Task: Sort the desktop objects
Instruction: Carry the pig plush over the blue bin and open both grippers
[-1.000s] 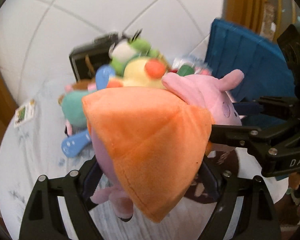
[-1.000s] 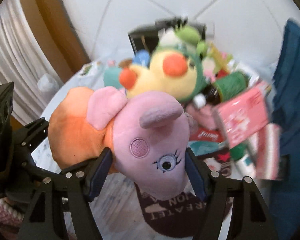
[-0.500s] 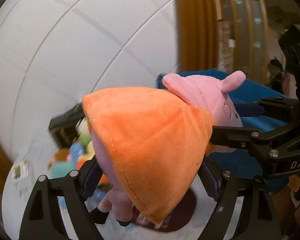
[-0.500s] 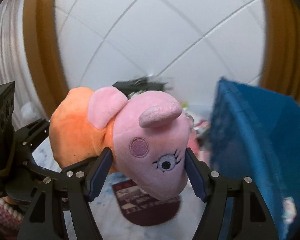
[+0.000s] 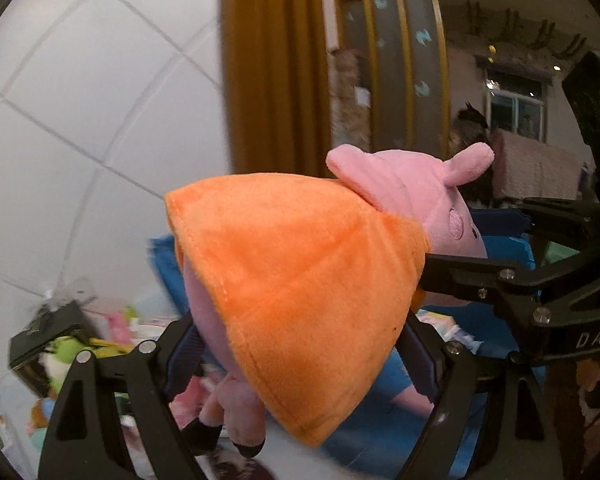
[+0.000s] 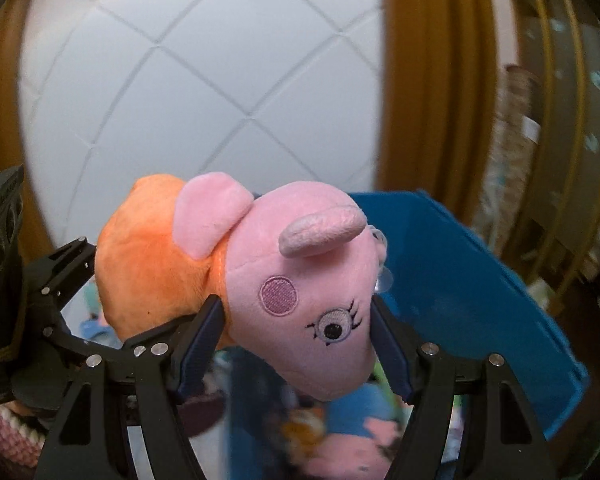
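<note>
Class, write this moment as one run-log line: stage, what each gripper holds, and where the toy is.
stage: carrying | left gripper: shut on pig plush body | right gripper: shut on its head | position: above blue bin

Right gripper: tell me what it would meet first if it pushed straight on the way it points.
The right gripper is already clamped on the pink pig plush, so that goes with it. Beyond the plush, the line seems to run down into the blue bin and the soft toys blurred inside it; depth is unclear.
</note>
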`<state>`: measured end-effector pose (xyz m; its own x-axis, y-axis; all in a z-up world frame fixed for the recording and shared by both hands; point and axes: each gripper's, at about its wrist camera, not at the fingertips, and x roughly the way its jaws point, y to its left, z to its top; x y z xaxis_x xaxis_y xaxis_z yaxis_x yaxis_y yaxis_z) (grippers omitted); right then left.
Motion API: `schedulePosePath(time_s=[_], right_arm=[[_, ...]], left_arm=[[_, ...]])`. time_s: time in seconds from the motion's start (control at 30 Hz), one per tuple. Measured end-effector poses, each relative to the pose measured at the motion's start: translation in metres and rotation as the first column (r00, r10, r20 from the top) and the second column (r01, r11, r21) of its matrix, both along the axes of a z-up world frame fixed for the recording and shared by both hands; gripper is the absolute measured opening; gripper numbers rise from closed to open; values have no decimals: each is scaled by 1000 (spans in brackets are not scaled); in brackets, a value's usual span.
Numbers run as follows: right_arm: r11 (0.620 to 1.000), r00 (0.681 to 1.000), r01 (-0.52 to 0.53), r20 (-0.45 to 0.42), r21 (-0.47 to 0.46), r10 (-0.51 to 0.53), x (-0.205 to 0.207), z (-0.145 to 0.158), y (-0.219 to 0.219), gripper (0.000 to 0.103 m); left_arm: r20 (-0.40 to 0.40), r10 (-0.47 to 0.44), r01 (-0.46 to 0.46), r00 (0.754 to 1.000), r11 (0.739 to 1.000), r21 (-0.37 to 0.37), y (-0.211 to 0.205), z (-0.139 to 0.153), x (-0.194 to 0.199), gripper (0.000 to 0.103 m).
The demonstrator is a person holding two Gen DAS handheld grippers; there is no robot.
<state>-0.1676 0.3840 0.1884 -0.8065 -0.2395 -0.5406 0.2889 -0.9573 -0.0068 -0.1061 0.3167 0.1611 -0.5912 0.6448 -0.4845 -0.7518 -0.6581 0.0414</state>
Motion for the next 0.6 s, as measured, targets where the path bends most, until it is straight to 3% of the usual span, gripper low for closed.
schedulePosePath(time_s=[0.23,0.6], right_arm=[[996,992,74,109,-48,-68,-35,-19,77,72],[995,986,45,163,-88,-30,-49,-39,116,74]], left_arm=[[89,-18,27,996,994,-103,83,-17,-14,85],[98,47,-27,994,980,-195,124,-31,-6,88]])
